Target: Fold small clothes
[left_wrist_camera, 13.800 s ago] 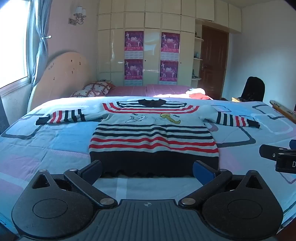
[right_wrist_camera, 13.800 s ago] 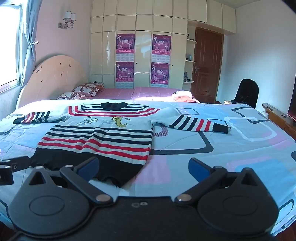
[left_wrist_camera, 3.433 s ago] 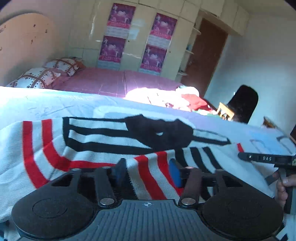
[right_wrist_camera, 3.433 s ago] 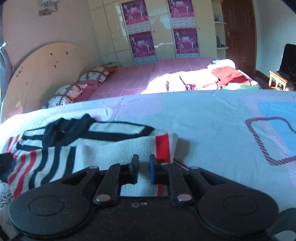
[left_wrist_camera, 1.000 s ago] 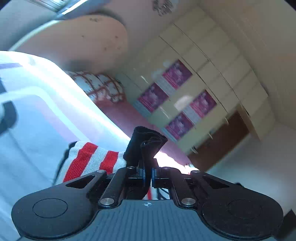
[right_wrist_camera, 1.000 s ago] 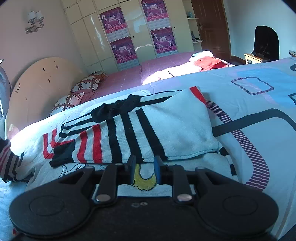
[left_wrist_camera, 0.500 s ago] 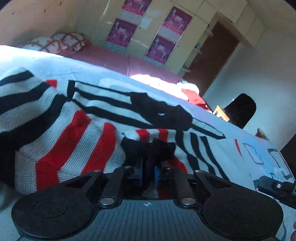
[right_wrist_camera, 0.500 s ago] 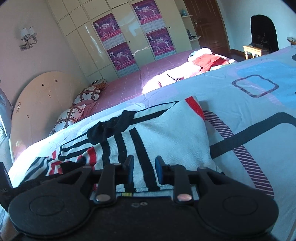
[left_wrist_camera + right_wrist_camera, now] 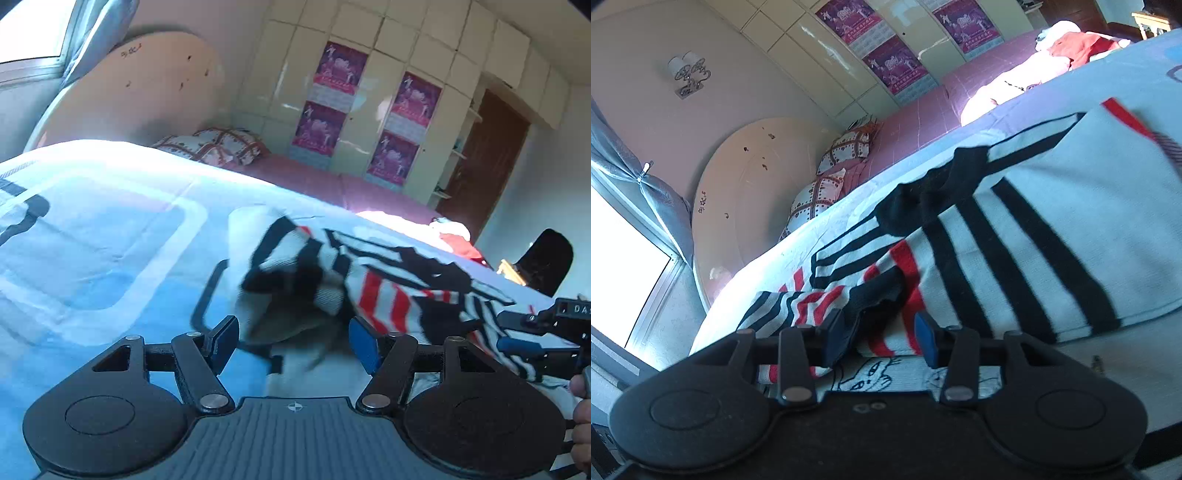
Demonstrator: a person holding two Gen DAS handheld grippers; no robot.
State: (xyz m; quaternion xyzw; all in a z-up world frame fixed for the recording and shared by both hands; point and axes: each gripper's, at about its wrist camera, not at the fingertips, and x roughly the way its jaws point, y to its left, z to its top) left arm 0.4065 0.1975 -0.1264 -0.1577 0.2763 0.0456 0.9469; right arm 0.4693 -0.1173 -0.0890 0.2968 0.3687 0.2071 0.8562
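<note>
**Both sleeves folded in, both grippers letting go**

A bed with a pale blue patterned quilt [image 9: 110, 236] fills most of both views, and behind it stands a second bed with a pink cover [image 9: 325, 181], two patterned pillows [image 9: 827, 184] at its rounded headboard [image 9: 746, 192]. A cream wardrobe wall carries purple posters [image 9: 341, 72].

The striped sweater [image 9: 1052, 229] lies on the quilt, white with black and red bands and a black collar. Its right sleeve is folded across the chest, and the left sleeve is brought in over the body too, its black cuff [image 9: 875, 295] lying crumpled near the middle. A cartoon print on the sweater's front shows just below the right gripper's pads.

The left gripper [image 9: 293, 339] hovers low beside the sweater's left shoulder; its jaws have just been opening and now stand well apart, with nothing pinched between them. That part of the sweater is blurred, so how the fabric sits there is hard to tell.

The right gripper [image 9: 881, 338] sits over the folded sleeves. Its jaws have just been opening as well and stand apart, the cuff lying in the gap, seemingly free of the pads.
</note>
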